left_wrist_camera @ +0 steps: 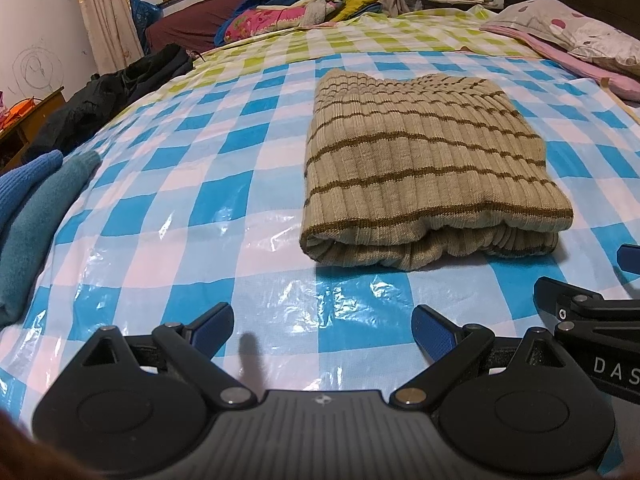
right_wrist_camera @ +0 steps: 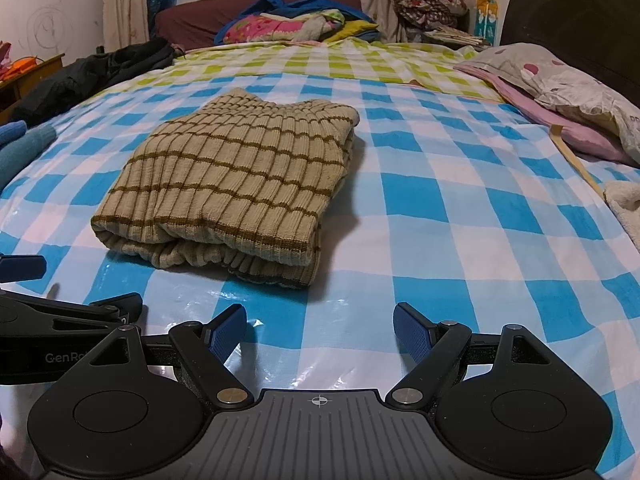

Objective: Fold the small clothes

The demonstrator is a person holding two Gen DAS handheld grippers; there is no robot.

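Hand-held grippers (left_wrist_camera: 323, 330) (right_wrist_camera: 320, 330) level, spread, apparently before folded sweater (left_wrist_camera: 424, 168).

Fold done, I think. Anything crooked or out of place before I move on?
Slightly: the striped sweater lies folded, but its lower layer juts out unevenly at the near right corner. Both tools, left and right, are open and off it.

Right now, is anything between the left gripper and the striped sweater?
Nothing: only bare checked sheet separates the open left gripper from the folded striped sweater, in the left wrist view.
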